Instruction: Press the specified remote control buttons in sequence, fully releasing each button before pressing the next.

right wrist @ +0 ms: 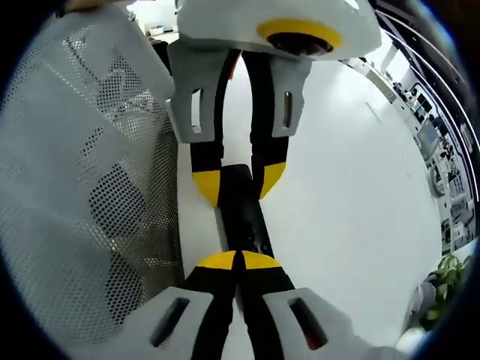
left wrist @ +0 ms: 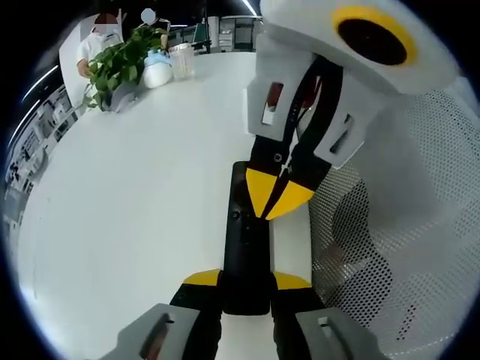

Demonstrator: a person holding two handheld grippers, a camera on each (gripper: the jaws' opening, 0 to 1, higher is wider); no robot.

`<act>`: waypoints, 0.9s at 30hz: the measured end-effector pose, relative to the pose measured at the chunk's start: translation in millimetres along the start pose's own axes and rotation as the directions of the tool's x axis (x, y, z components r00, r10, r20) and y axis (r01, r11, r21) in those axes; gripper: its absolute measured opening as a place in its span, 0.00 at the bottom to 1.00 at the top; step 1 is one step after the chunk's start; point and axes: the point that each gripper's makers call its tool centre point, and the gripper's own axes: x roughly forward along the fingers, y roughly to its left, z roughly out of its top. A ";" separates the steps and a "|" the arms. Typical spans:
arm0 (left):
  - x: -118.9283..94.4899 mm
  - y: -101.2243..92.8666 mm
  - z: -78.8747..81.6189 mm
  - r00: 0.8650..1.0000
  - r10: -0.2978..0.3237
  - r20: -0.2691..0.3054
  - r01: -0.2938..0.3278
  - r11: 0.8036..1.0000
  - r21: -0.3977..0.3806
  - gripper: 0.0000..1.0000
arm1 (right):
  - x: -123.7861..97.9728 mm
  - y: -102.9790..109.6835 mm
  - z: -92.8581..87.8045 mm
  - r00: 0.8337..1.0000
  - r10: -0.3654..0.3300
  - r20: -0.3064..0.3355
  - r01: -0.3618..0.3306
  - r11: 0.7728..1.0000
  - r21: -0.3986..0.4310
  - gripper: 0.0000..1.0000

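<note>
A long black remote control (left wrist: 244,247) lies on the white table (left wrist: 142,210), close to its edge. My left gripper (left wrist: 247,280) is shut on the remote's near end, one yellow-tipped jaw on each long side. My right gripper (left wrist: 276,196) comes down from the upper right with its yellow tips shut together, resting on the remote's top face. In the right gripper view, the right gripper (right wrist: 240,260) is closed over the remote (right wrist: 244,214), and the left gripper (right wrist: 238,180) straddles the far end. The button under the tips is hidden.
A white perforated mesh surface (left wrist: 405,225) runs along the table's edge beside the remote and also appears on the other side (right wrist: 82,187). At the table's far end stand a green plant (left wrist: 120,64), a pale blue bottle (left wrist: 156,69) and a clear cup (left wrist: 182,60). A person in white (left wrist: 94,45) sits behind them.
</note>
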 end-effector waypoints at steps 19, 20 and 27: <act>0.6 0.1 -0.2 1.000 0.003 0.001 -0.003 1.000 0.019 0.24 | 0.4 -2.4 0.0 1.000 0.013 0.013 -0.014 0.999 0.033 0.00; 0.7 0.1 -0.1 1.000 0.003 0.001 -0.003 1.000 0.022 0.24 | 0.2 -2.3 -0.2 1.000 0.021 0.014 -0.022 0.998 0.058 0.00; 0.2 -0.5 -0.1 1.000 0.001 0.004 -0.001 1.000 0.031 0.24 | -1.0 -6.7 -1.9 0.999 0.028 0.027 -0.032 0.991 0.129 0.00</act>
